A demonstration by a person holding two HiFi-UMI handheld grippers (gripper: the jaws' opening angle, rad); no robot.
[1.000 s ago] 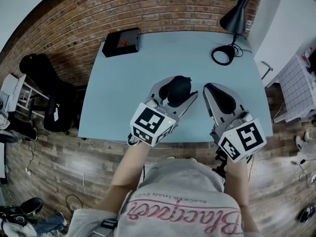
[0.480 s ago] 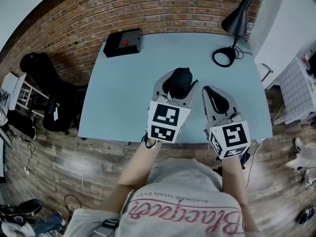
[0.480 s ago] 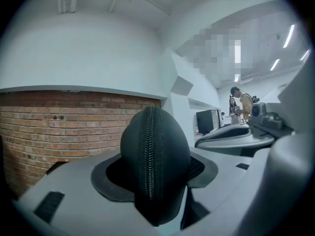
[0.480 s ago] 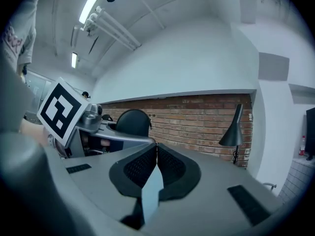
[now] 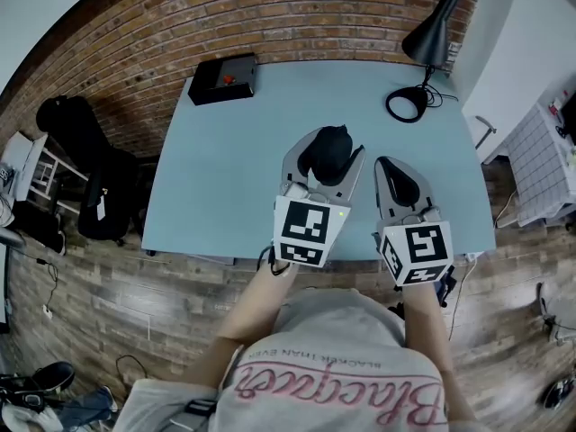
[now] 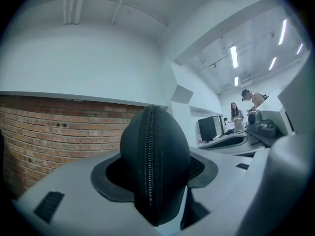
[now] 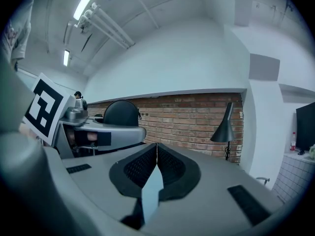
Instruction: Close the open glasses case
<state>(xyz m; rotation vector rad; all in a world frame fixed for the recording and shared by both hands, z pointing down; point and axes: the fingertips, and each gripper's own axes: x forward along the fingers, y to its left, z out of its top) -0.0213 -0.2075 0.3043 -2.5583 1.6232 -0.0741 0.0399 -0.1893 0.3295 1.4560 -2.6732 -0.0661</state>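
Case (image 5: 326,149) near end behind jaws

I'm seeing an office-like work room: brick wall (image 5: 270,16), pale blue table (image 5: 225,169) with a desk lamp (image 5: 427,32), a computer monitor (image 6: 209,128) on desks behind, strip lights (image 6: 234,56) overhead

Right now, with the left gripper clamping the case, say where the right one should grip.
Probably the rounded far end of the glasses case, from the right: it sticks out past the left gripper, zip seam upright. The right gripper is shut and must open first.
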